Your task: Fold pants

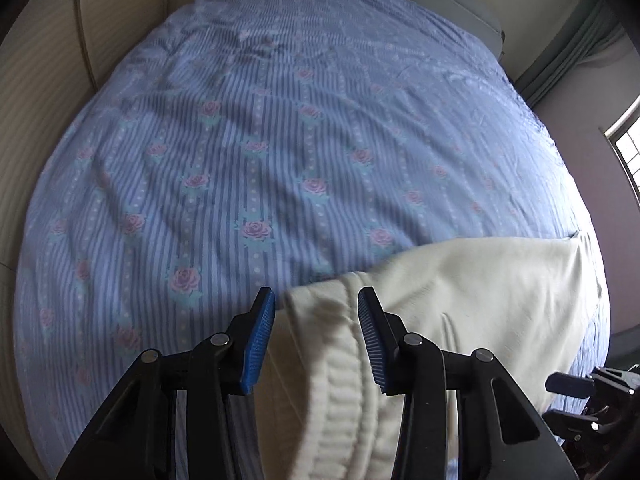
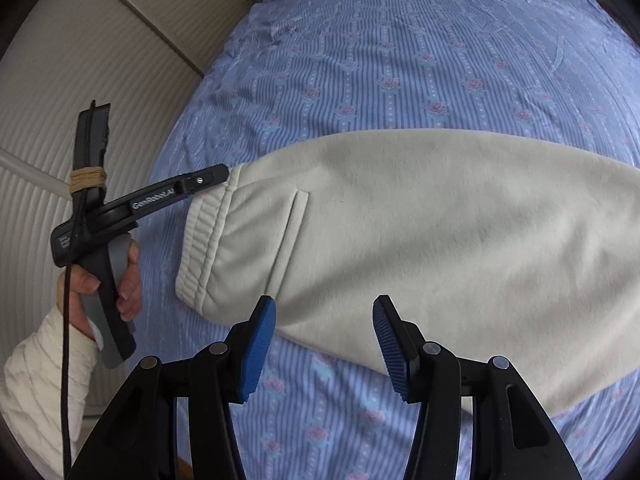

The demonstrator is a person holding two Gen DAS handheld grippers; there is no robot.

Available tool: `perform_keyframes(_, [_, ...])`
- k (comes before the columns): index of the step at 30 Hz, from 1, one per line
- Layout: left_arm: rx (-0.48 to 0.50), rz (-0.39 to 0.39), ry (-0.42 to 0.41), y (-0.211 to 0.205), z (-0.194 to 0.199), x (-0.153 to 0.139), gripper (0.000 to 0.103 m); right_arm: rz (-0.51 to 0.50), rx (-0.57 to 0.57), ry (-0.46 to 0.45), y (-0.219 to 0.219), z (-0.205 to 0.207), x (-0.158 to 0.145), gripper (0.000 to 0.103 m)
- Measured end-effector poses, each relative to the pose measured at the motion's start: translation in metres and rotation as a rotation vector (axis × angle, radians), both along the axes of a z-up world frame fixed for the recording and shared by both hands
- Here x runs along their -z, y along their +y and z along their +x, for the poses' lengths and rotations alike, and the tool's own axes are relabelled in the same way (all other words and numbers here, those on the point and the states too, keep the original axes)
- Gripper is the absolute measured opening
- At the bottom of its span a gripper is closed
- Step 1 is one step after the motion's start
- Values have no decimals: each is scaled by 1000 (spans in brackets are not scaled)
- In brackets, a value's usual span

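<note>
A: Cream fleece, soft and thick, that is the pair of pants (image 1: 460, 292) in the left wrist view. Where does it lie?

B: At the near right of the bed's blue striped sheet with pink roses (image 1: 240, 140). Its ribbed elastic waistband (image 1: 340, 392) runs up between the blue ribbed pads (image 1: 258, 344) of the left gripper (image 1: 316, 340).

A: Is that gripper clamped on it?

B: No. The jaws stand apart with the waistband between them, and a gap shows beside each pad. At the far right edge, part of the other black tool (image 1: 584, 396) peeks in.

A: And the right wrist view?

B: The pants (image 2: 420, 240) stretch across the sheet (image 2: 400, 60) from left to right, waistband (image 2: 200, 244) at the left, a slit pocket (image 2: 292, 232) just right of it. The right gripper (image 2: 324, 344) hovers over the near hem edge, jaws apart, nothing between the pads.

A: The left tool there?

B: The left gripper (image 2: 218, 174) reaches to the waistband's far corner, held by a hand (image 2: 100, 288) in a cream knit sleeve (image 2: 36, 392). A ribbed beige wall panel (image 2: 80, 80) is behind it.
</note>
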State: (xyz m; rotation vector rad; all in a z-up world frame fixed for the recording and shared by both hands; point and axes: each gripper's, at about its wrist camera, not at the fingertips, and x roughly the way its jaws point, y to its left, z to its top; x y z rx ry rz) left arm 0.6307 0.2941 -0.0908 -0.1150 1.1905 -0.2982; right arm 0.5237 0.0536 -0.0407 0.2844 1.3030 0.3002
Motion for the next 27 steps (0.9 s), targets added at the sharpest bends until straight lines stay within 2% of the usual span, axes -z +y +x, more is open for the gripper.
perform_keyframes(3, [1, -55, 61, 0, 8, 16, 43, -2, 9, 10, 4, 4, 4, 52])
perform_keyframes(6, [5, -45, 65, -4, 8, 22, 44, -9, 1, 24, 8, 3, 9, 52])
perform_keyframes(7, [-1, -41, 53, -5, 6, 19, 40, -15, -5, 28, 9, 2, 10, 52])
perform_keyframes(9, [-25, -51, 24, -3, -1, 10, 29, -15, -15, 33, 9, -1, 11, 52])
perform_keyframes(10, [-30, -37, 4, -2, -5, 4, 16, -13, -18, 33, 8, -4, 11, 52])
perform_keyframes(11, [-25, -46, -12, -1, -11, -4, 13, -11, -17, 34, 8, -6, 11, 52])
perform_keyframes(15, [-66, -112, -55, 10, -32, -34, 11, 6, -34, 34, 12, -16, 9, 52])
perform_keyframes(19, [-79, -109, -113, 23, -37, -57, 11, 37, -71, 24, 25, -24, 0, 52])
perform_keyframes(22, [-95, -95, -75, 32, -13, -43, 11, 38, -100, 2, 38, -23, -3, 52])
perform_keyframes(26, [-99, 10, -5, 25, 8, -5, 11, 32, -76, 34, 45, -10, 9, 52])
perform_keyframes(27, [-110, 14, 11, 27, 10, 2, 12, 33, -68, 49, 44, -7, 13, 52])
